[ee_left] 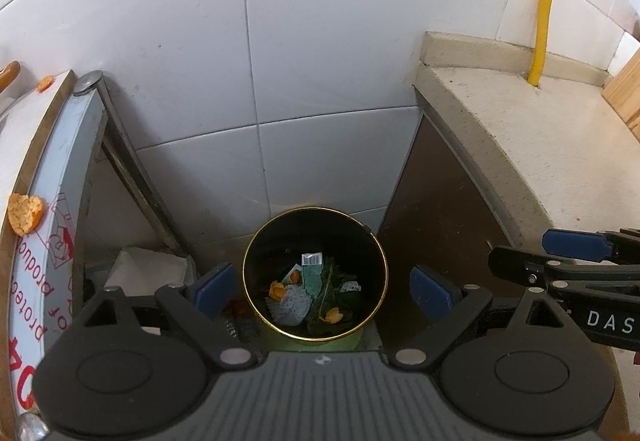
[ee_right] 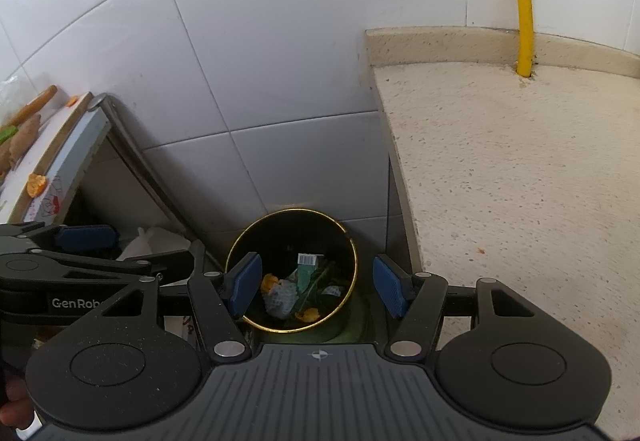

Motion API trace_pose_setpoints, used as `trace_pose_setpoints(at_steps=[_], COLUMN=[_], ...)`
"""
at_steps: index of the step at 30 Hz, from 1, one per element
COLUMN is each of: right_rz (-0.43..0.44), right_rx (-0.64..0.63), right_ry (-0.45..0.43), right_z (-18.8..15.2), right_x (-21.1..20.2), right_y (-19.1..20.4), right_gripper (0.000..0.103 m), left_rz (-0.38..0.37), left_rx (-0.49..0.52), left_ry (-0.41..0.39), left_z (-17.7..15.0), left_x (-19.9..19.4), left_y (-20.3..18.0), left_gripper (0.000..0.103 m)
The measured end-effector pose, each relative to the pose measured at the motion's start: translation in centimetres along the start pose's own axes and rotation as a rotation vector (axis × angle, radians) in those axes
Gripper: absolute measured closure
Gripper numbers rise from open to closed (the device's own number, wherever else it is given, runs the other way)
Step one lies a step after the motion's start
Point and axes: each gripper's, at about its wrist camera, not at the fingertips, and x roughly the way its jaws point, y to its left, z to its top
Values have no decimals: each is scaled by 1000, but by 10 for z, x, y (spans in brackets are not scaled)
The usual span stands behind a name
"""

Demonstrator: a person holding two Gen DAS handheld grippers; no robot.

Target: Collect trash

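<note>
A black trash bin with a gold rim (ee_left: 256,237) (ee_right: 236,249) stands on the floor below, between two counters. It holds orange peels (ee_left: 276,291) (ee_right: 269,282), a green carton (ee_left: 312,275) (ee_right: 306,273), leaves and a white foam net (ee_left: 290,305). My left gripper (ee_left: 322,291) is open and empty, high above the bin. My right gripper (ee_right: 316,291) is open and empty, above the bin too. An orange peel (ee_left: 25,213) (ee_right: 36,185) lies on the left table's edge. A smaller peel (ee_left: 45,83) lies farther back.
A white-topped table (ee_left: 44,145) is at the left, with sweet potatoes (ee_right: 24,141) on it. A speckled stone counter (ee_right: 520,181) is at the right, with a yellow pipe (ee_right: 524,1) rising along the tiled wall. A white bag (ee_left: 148,267) lies beside the bin.
</note>
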Motion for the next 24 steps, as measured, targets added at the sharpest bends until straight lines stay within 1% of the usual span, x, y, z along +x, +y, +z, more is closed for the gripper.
trace_pose_setpoints(at_steps=[8, 24], right_rz=[0, -1], right_rx=[2, -6], right_ry=[1, 2], right_z=[0, -2], right_x=[2, 2], right_y=[1, 5], right_gripper=[34, 34], left_rz=[11, 17], left_rx=[12, 8], left_ry=[-16, -17], left_z=[-2, -6], left_x=[-2, -6], left_y=[-1, 3], left_gripper=[13, 13])
